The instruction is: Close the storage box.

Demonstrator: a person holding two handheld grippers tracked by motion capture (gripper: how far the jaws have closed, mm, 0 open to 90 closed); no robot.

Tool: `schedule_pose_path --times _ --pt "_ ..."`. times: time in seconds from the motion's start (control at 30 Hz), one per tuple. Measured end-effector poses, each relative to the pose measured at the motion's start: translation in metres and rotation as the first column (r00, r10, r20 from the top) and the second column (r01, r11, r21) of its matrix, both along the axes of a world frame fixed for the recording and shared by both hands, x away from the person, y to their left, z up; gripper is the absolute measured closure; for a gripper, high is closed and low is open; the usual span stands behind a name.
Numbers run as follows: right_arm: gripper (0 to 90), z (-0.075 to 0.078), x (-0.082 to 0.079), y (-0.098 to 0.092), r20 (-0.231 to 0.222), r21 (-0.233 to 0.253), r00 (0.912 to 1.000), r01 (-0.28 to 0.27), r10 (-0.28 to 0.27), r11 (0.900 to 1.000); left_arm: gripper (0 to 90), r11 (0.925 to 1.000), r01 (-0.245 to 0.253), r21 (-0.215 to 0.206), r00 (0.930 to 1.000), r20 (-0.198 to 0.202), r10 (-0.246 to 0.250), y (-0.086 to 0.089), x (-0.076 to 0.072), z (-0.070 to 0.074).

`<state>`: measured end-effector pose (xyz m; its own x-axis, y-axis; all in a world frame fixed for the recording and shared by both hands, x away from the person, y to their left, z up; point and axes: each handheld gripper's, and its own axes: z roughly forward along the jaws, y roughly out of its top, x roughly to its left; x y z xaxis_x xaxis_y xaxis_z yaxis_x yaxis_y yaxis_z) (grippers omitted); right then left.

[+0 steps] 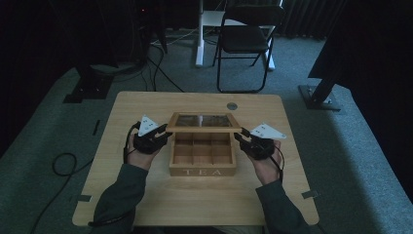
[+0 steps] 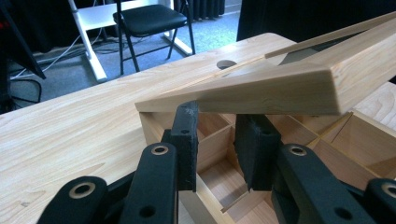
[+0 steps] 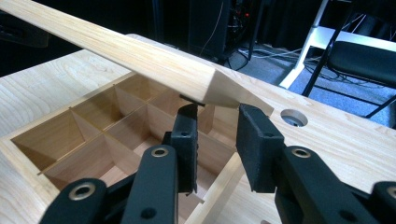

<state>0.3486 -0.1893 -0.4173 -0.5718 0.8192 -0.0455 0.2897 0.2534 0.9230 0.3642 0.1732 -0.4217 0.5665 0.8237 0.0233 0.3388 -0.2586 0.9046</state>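
A wooden tea box [image 1: 202, 170] marked TEA stands in the middle of the table, its compartments bare. Its glass-paned lid [image 1: 203, 129] is tilted up at the front. My left gripper [image 1: 167, 135] is at the lid's left front corner and my right gripper [image 1: 239, 136] at its right front corner. In the left gripper view the open jaws [image 2: 217, 116] straddle the box wall [image 2: 152, 123] just beneath the lid [image 2: 261, 88]. In the right gripper view the open jaws [image 3: 217, 116] straddle the box's side wall [image 3: 224, 179] under the lid corner [image 3: 205, 86], their tips touching its underside.
The light wooden table [image 1: 146, 195] has a round cable hole [image 1: 232, 106] behind the box. A black folding chair [image 1: 246, 36] and a white desk leg [image 1: 199, 34] stand beyond the table. Cables [image 1: 63, 163] lie on the grey carpet at left.
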Motion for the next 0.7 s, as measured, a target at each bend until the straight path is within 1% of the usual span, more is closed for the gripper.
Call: schedule_pose_path --times 0.07,0.13,0.23,0.33,0.43,0.53,0.57,0.63,0.7 --pt "66.0 0.0 -0.0018 0.0017 -0.009 -0.008 1.0 0.004 -0.004 1.0 70.3 1.0 -0.002 0.003 1.0 -0.001 0.002 -0.0004 -0.0003 -0.0008" --pt "64.2 0.0006 -0.0038 0.0037 -0.005 -0.022 0.9999 0.009 -0.009 1.0 70.3 1.0 -0.002 0.0 1.0 -0.003 0.002 -0.0002 -0.0005 -0.0017" --pt "62.8 0.0017 -0.0057 0.0057 -0.005 -0.028 0.9998 0.018 -0.018 0.999 70.3 1.0 -0.001 0.002 1.0 -0.006 0.001 -0.0002 -0.0011 -0.0026" --pt "61.6 0.0034 -0.0068 0.0073 -0.002 -0.026 0.9997 0.026 -0.026 0.999 70.2 1.0 0.0 0.001 1.0 -0.008 0.0 -0.0003 -0.0016 -0.0038" --pt "60.7 0.0038 -0.007 0.007 -0.005 -0.02 0.9997 0.025 -0.025 0.999 70.0 0.9999 -0.001 0.014 0.9999 -0.012 0.001 -0.0006 -0.0019 -0.0063" --pt "60.7 0.0019 -0.0086 0.0081 -0.01 -0.026 0.9995 0.029 -0.029 0.999 69.1 0.9999 0.002 0.011 0.9998 -0.018 -0.002 -0.001 -0.0024 -0.0085" --pt "60.6 0.0009 -0.0091 0.0077 -0.015 -0.024 0.9995 0.027 -0.028 0.999 66.8 1.0 0.004 0.008 0.9998 -0.018 -0.004 -0.0012 -0.0028 -0.0088" --pt "60.5 -0.001 -0.0096 0.0076 -0.02 -0.024 0.9995 0.026 -0.026 0.999 61.1 0.9998 0.001 0.02 0.9998 -0.019 0.0 -0.0028 -0.004 -0.0093" --pt "60.4 -0.0032 -0.0104 0.008 -0.026 -0.03 0.9993 0.026 -0.027 0.999 58.9 0.9996 -0.005 0.026 0.9997 -0.023 0.006 -0.0038 -0.0059 -0.0102"
